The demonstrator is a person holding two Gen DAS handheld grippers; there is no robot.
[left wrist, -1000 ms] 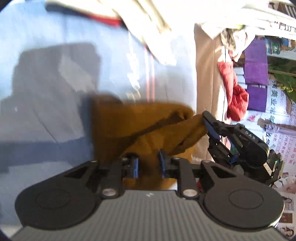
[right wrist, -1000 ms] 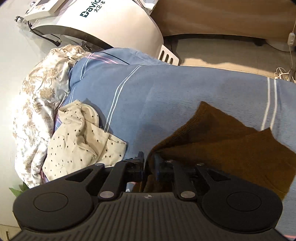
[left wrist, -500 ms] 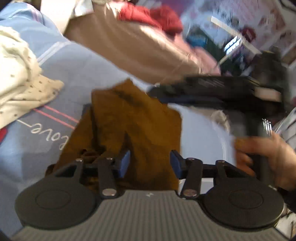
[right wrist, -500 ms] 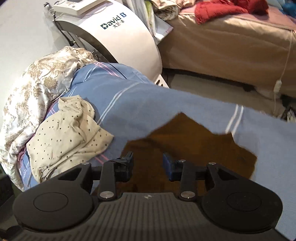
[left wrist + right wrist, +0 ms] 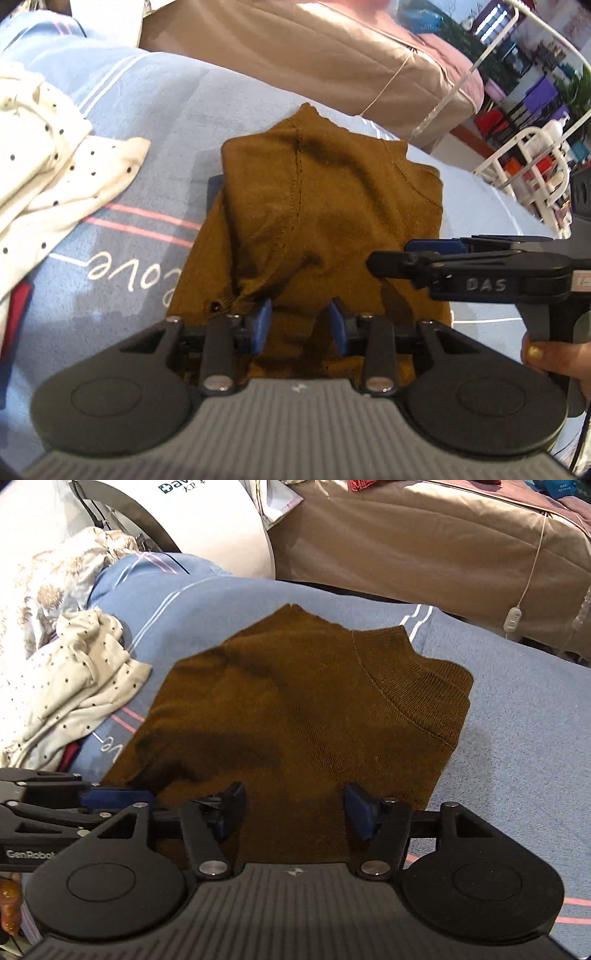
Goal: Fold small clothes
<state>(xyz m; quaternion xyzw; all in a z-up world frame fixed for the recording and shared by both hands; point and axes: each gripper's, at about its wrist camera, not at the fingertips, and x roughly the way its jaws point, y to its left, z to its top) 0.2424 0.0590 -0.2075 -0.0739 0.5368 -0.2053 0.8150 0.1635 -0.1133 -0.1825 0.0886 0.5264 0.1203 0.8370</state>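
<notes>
A brown knit sweater [image 5: 332, 206] lies folded on the blue sheet [image 5: 177, 110], collar to the far right. My left gripper [image 5: 300, 326] hovers over its near edge. Its jaws are closing and stand a little apart, with cloth under the gap and no pad pressing on it. My right gripper [image 5: 295, 810] is above the sweater [image 5: 303, 709]; its jaws are opening wide, with nothing gripped. In the left wrist view the right gripper [image 5: 399, 253] comes in from the right, held by a hand [image 5: 554, 362]. The left gripper [image 5: 140, 799] shows at the left edge of the right wrist view.
A cream polka-dot garment [image 5: 55, 155] lies crumpled to the sweater's left, also seen as polka-dot cloth [image 5: 74, 672]. A floral quilt [image 5: 55, 576] and a white machine [image 5: 207, 524] sit beyond it. A brown-covered bed [image 5: 424, 542] runs across the back, and a white rack [image 5: 535, 155] stands far right.
Both grippers were shut on the sweater a second ago and have let go. It now lies flat and folded. The right jaws spread wide; the left gripper rolled and swung over it.
</notes>
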